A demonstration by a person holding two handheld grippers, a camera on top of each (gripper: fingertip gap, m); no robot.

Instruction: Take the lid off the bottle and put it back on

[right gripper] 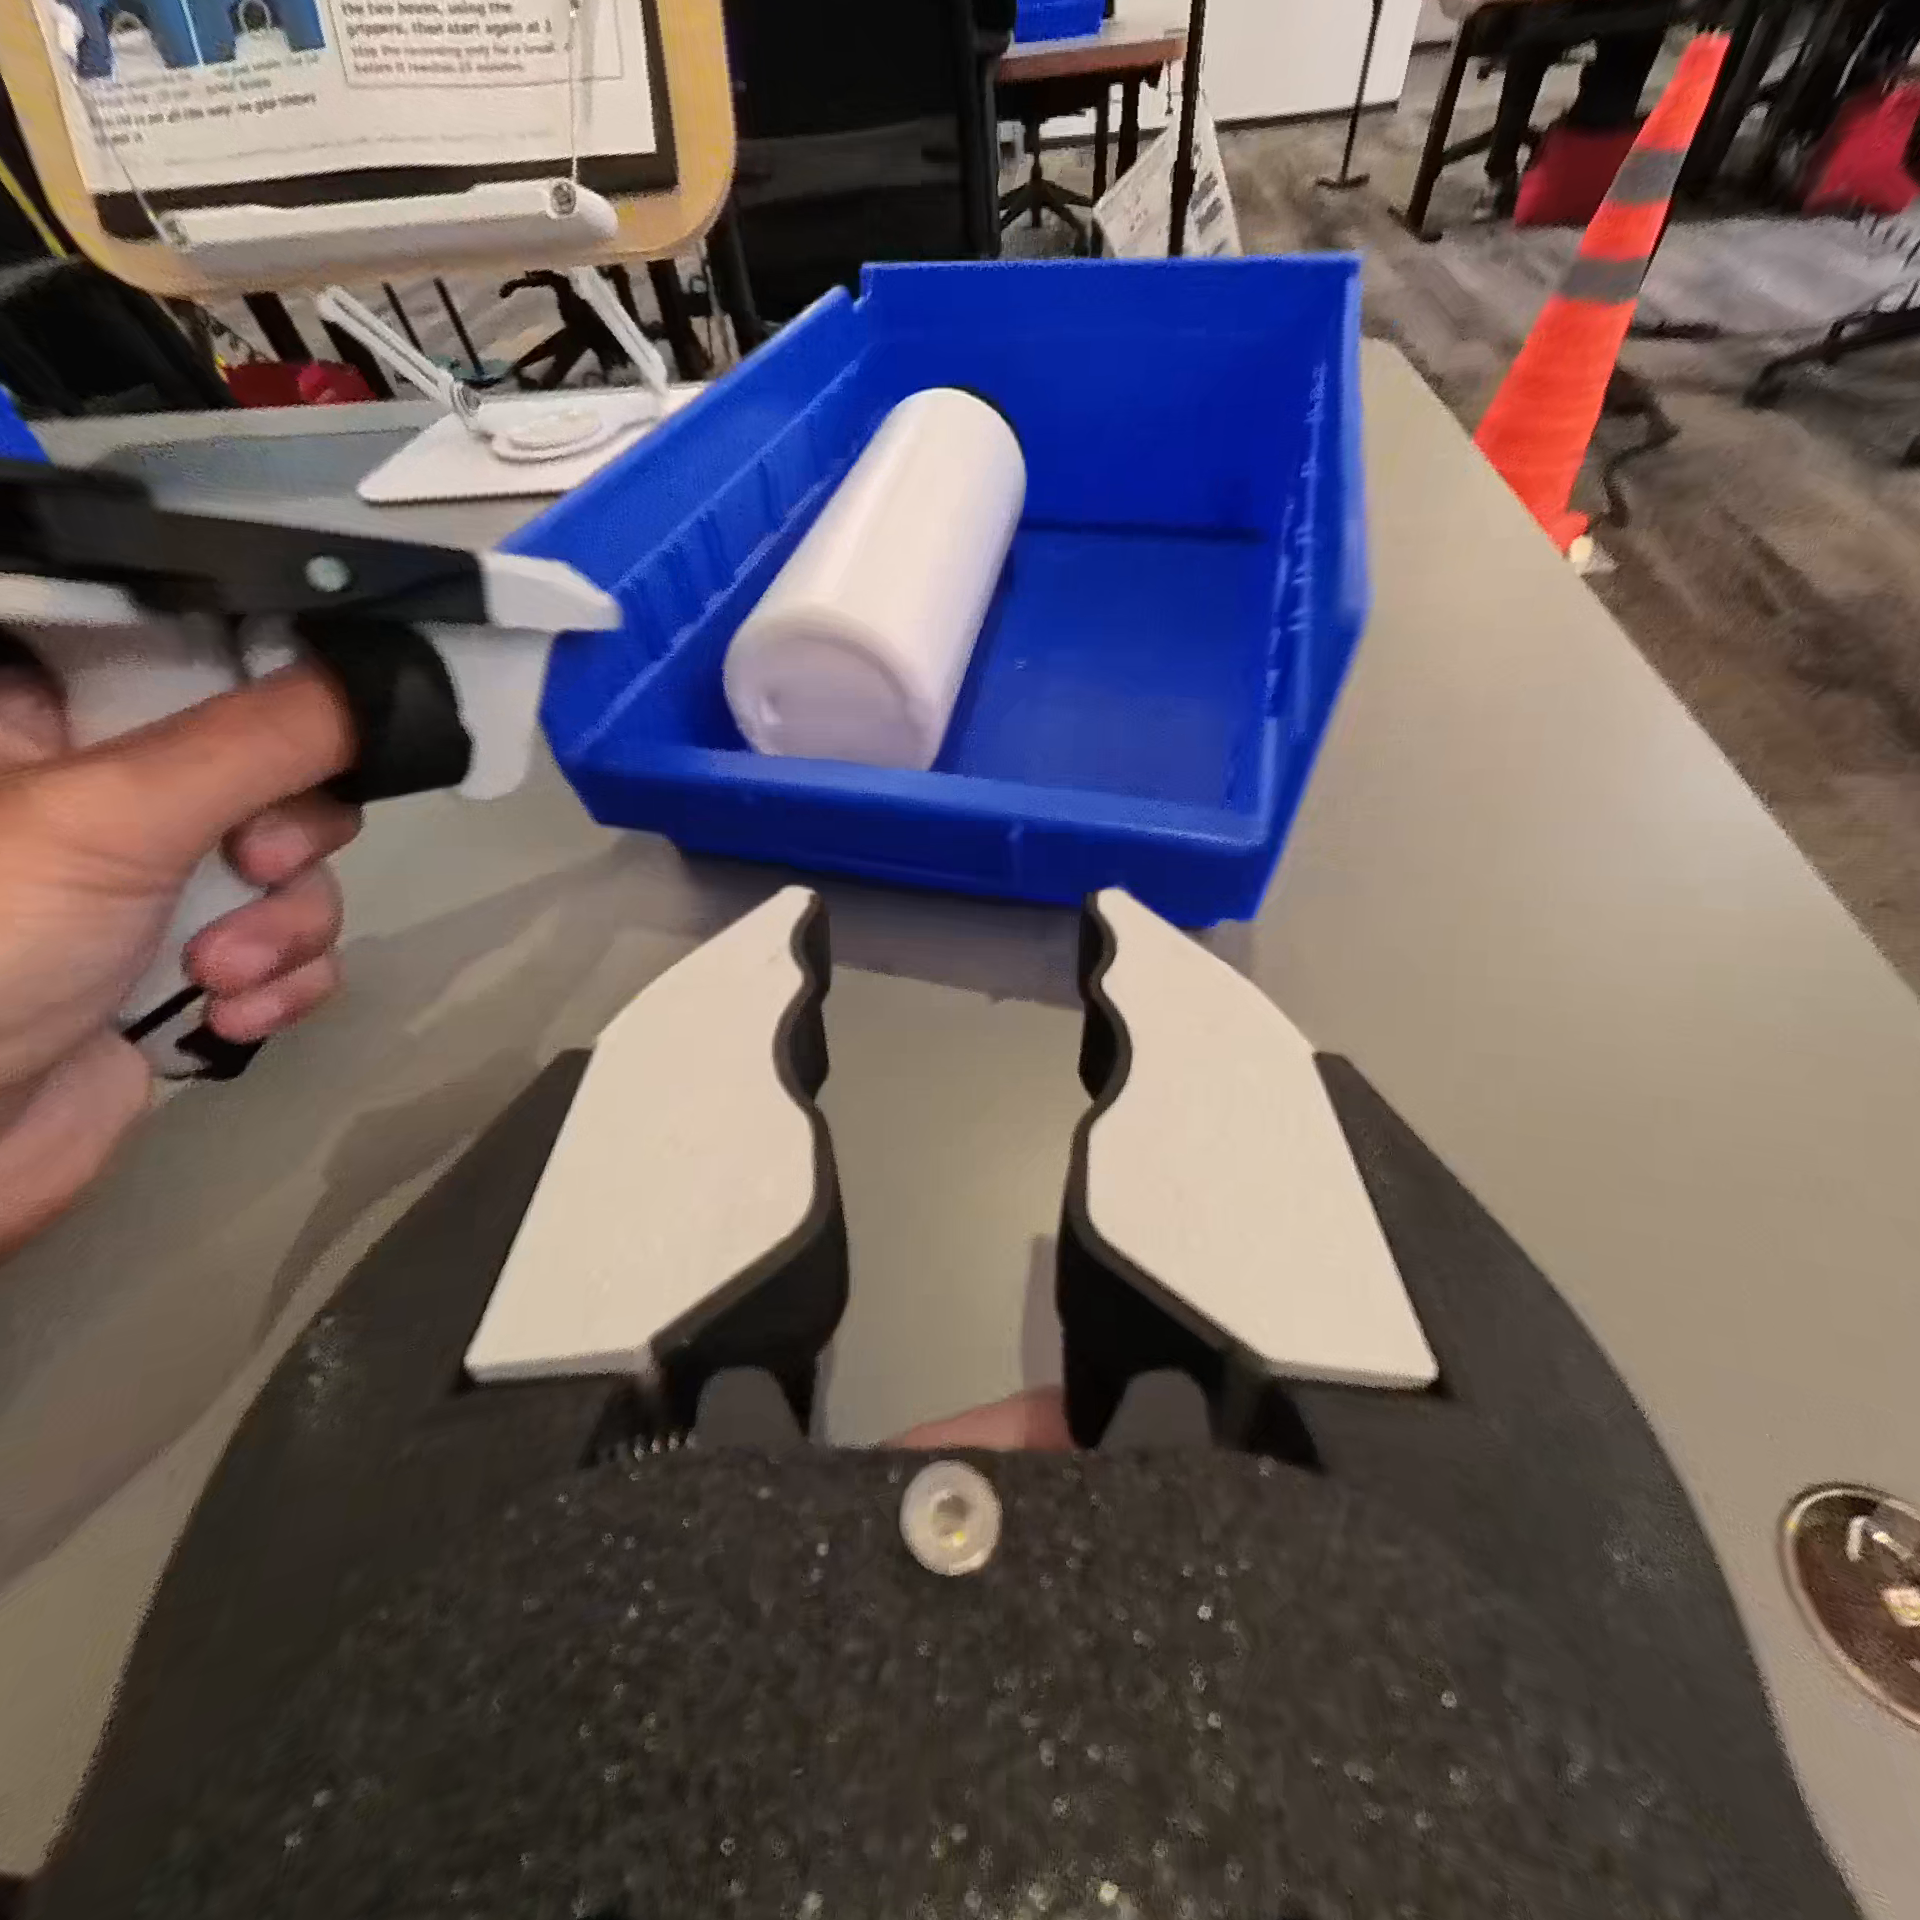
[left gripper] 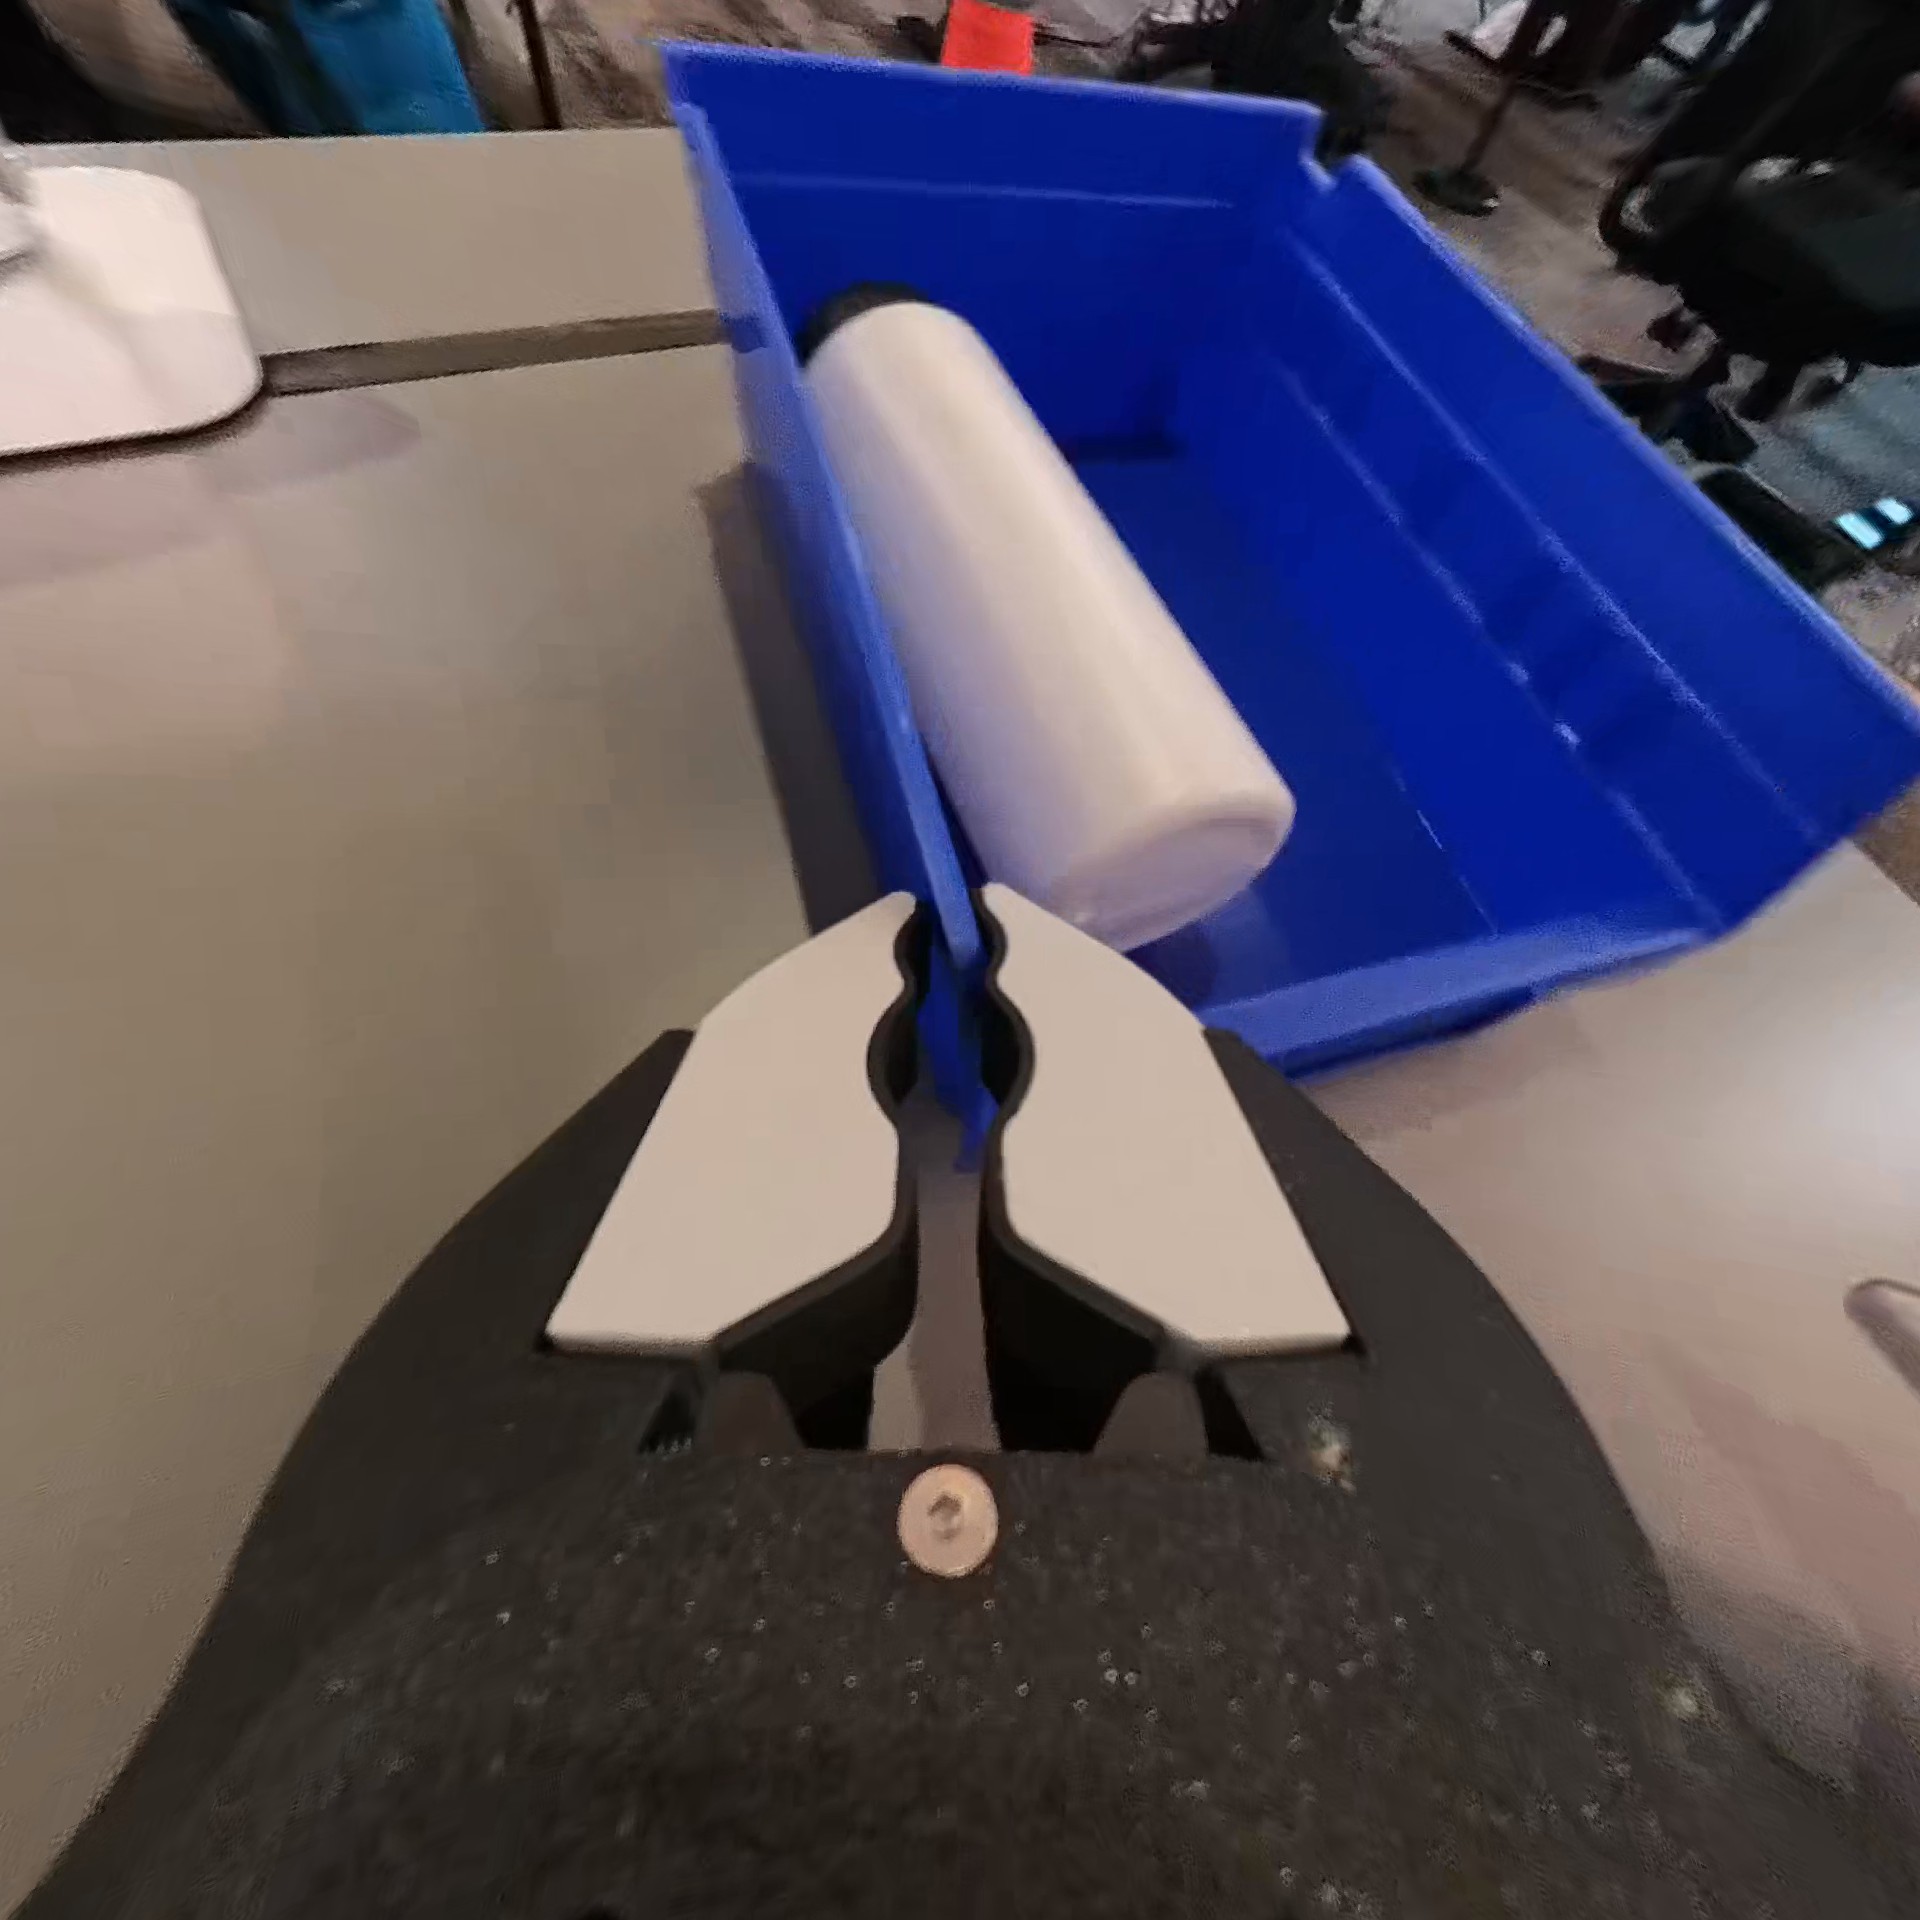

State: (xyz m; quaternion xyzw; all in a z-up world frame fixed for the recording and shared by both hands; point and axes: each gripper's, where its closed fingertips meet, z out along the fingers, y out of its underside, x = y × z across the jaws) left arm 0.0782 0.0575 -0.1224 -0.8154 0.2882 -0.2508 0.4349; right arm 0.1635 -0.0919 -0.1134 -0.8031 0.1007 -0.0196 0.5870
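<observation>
A white bottle (left gripper: 1029, 644) lies on its side in a blue bin (left gripper: 1455, 582), against the bin's left wall, with its dark lid (left gripper: 852, 312) at the far end. My left gripper (left gripper: 948, 914) is shut on the bin's left wall near its front corner. The right wrist view shows the same: the left gripper (right gripper: 582, 608) pinches the corner of the bin (right gripper: 1143, 831), and the bottle (right gripper: 883, 582) lies inside. My right gripper (right gripper: 954, 914) is open and empty, above the table just in front of the bin.
A grey table (right gripper: 1507, 935) carries the bin. A white stand base (left gripper: 104, 322) sits at the left rear. An orange cone (right gripper: 1590, 312) stands on the floor to the right. A round metal grommet (right gripper: 1860, 1590) is set in the table near right.
</observation>
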